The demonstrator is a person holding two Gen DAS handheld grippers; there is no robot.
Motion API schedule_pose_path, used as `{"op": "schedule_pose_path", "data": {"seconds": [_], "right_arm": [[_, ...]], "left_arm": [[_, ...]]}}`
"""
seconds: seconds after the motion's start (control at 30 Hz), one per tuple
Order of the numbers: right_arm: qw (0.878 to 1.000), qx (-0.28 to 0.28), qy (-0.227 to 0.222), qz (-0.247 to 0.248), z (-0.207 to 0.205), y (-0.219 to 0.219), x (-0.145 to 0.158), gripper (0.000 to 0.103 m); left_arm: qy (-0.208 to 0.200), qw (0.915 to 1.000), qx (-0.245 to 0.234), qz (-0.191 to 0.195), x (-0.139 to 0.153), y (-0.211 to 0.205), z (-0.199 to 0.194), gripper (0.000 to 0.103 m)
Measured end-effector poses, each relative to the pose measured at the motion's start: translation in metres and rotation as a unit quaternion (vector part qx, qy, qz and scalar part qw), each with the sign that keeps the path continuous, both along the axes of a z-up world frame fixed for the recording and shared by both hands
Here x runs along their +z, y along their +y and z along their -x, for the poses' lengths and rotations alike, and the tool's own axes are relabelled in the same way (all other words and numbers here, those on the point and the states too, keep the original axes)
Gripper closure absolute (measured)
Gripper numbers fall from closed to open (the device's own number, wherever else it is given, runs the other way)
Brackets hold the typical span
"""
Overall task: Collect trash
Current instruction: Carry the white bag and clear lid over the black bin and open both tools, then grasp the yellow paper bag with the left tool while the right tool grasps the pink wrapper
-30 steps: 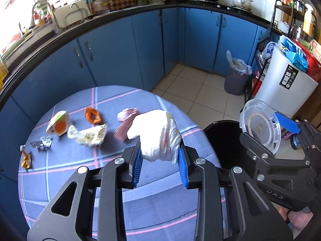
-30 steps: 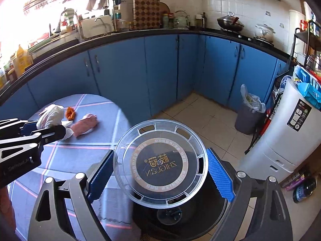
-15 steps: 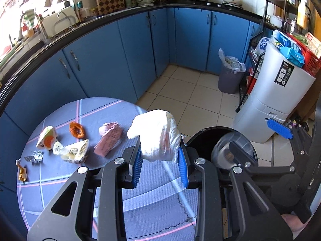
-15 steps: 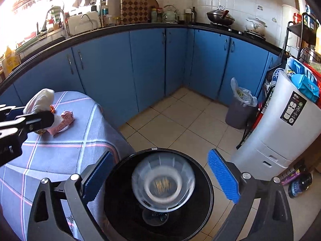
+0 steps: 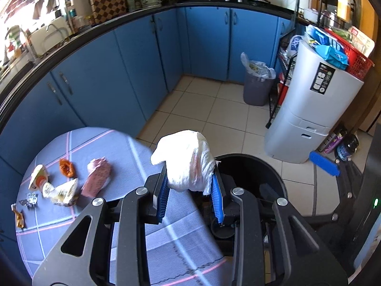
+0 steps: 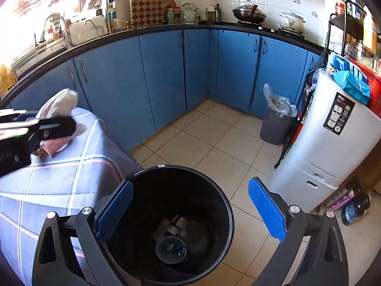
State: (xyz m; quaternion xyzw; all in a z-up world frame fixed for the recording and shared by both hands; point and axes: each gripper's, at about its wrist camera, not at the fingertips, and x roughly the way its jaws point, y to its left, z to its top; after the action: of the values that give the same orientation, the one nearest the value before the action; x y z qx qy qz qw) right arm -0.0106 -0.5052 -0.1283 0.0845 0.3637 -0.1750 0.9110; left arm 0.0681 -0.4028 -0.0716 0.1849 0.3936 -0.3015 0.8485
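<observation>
My left gripper is shut on a crumpled white tissue wad and holds it above the table's right edge, beside the black trash bin. The wad also shows in the right wrist view. My right gripper is open and empty over the black bin; a clear plastic lid lies at its bottom with other scraps. On the blue checked tablecloth lie a pink wrapper, an orange wrapper, a yellowish wrapper and several small scraps.
A grey bin with a plastic bag stands by the blue cabinets. A white appliance with a red basket stands right of the black bin. Bottles lie on the tiled floor.
My right gripper opened and the clear lid dropped into the black bin. My left gripper carried the white wad rightward, from over the table to its edge by the bin.
</observation>
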Motion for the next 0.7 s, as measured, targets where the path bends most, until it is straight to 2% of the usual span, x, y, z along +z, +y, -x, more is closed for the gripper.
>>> {"op": "schedule_pose_path", "data": {"seconds": [0.1, 0.17, 0.23, 0.3, 0.43, 0.57, 0.7], "right_arm": [[1.000, -0.003, -0.002, -0.001, 0.006, -0.004, 0.000, 0.008], [1.000, -0.006, -0.004, -0.001, 0.010, -0.008, 0.001, 0.008], [1.000, -0.009, -0.005, -0.001, 0.012, -0.010, 0.002, 0.008], [1.000, -0.009, -0.006, -0.001, 0.014, -0.012, 0.002, 0.008], [1.000, -0.006, -0.005, -0.001, 0.013, -0.011, 0.002, 0.008], [1.000, 0.001, -0.004, -0.002, 0.009, -0.003, 0.003, 0.008], [1.000, 0.016, -0.007, -0.001, 0.000, 0.014, 0.006, 0.008]], "left_arm": [[-0.002, 1.0000, -0.008, 0.002, 0.003, -0.012, 0.001, 0.069], [-0.003, 0.9999, -0.011, 0.004, 0.005, -0.019, 0.001, 0.063], [-0.014, 0.9998, -0.011, 0.009, 0.010, -0.023, 0.003, 0.028], [-0.031, 0.9991, -0.015, 0.025, 0.016, -0.023, 0.008, 0.017], [-0.061, 0.9978, -0.014, 0.020, 0.022, -0.022, 0.015, 0.015], [-0.058, 0.9982, 0.004, 0.014, 0.020, -0.006, 0.008, 0.015], [-0.058, 0.9976, 0.036, 0.011, 0.018, 0.027, -0.003, 0.013]]}}
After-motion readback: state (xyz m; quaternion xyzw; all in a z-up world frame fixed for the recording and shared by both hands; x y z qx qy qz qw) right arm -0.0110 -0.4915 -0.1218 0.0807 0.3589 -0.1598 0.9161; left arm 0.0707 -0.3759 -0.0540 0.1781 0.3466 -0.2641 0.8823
